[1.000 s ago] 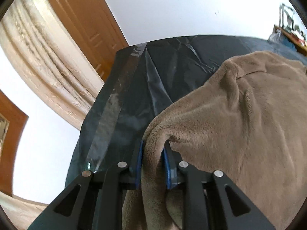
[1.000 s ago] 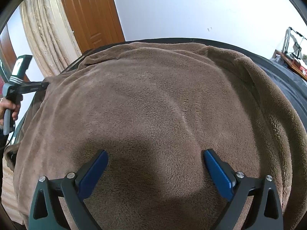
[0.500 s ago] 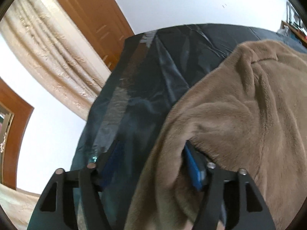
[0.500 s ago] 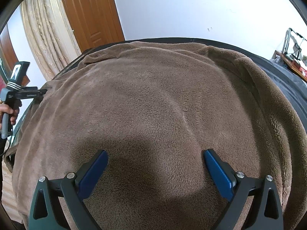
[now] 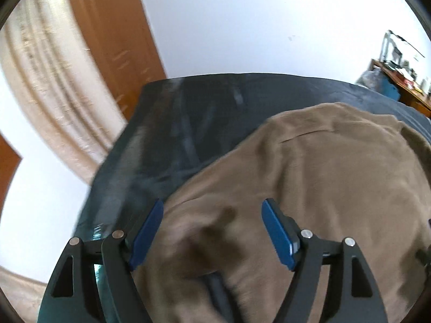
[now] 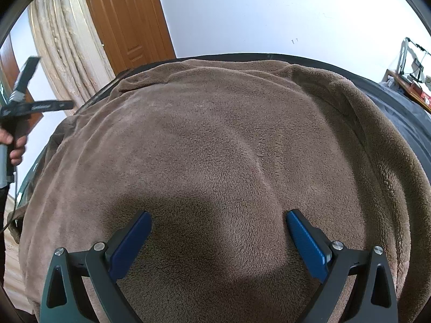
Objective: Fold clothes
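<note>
— Two blue pads (image 5: 145, 232) of the left gripper (image 5: 212, 231) are standing apart in the left wrist view, yes?

— Yes, its jaws are opening. The brown fleece garment (image 5: 336, 188) is lying between them, but the pads are not pressing it. This view is blurred.

— Where is the garment lying?

— It is lying on the dark sheet (image 5: 188, 123) over the table, toward its right side; the sheet's left edge and far left corner are showing bare.

— And the right wrist view?

— The right gripper (image 6: 218, 238) is hanging over the garment (image 6: 229, 140) with fingers spread wide, pinching nothing. The fleece is covering nearly the whole sheet (image 6: 404, 118). At the left edge, a hand (image 6: 14, 145) is holding the other gripper's handle.
</note>
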Demonstrator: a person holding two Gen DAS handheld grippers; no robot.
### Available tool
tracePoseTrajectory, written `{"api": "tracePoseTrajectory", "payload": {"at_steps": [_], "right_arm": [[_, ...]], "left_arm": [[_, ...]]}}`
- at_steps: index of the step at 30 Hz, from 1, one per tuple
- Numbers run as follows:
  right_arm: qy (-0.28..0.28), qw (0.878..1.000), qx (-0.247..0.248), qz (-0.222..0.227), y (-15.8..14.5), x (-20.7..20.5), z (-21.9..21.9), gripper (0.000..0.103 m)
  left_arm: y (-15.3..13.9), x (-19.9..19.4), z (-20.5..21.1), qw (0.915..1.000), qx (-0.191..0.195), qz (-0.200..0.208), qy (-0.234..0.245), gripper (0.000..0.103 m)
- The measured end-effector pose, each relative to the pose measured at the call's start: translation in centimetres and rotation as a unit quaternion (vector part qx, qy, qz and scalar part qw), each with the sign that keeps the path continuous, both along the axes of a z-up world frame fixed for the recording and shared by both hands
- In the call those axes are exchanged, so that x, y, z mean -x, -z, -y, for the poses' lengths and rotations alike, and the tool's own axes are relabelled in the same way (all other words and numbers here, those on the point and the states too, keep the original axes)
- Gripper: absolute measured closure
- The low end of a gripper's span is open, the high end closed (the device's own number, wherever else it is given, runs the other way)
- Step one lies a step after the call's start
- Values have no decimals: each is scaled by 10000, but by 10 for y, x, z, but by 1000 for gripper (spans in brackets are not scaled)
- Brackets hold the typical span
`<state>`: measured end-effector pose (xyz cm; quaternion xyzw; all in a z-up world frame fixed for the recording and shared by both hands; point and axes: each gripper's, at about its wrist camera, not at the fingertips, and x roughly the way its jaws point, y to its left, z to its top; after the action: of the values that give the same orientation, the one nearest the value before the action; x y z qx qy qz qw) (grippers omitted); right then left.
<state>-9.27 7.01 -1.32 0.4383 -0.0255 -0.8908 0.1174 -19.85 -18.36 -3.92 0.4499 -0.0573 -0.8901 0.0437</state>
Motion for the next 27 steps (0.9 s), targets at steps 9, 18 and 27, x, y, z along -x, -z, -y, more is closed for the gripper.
{"api": "tracePoseTrajectory", "payload": {"at_steps": [9, 18, 27], "right_arm": [[-5, 9996, 276, -18, -1, 2, -5, 1], [-20, 9995, 303, -19, -1, 2, -7, 1], [-29, 9996, 296, -21, -1, 1, -10, 1]], "left_arm": [[39, 83, -23, 9967, 403, 461, -534, 24], [57, 110, -7, 9935, 523, 528, -867, 12], [63, 117, 7, 9940, 470, 390, -903, 0]]}}
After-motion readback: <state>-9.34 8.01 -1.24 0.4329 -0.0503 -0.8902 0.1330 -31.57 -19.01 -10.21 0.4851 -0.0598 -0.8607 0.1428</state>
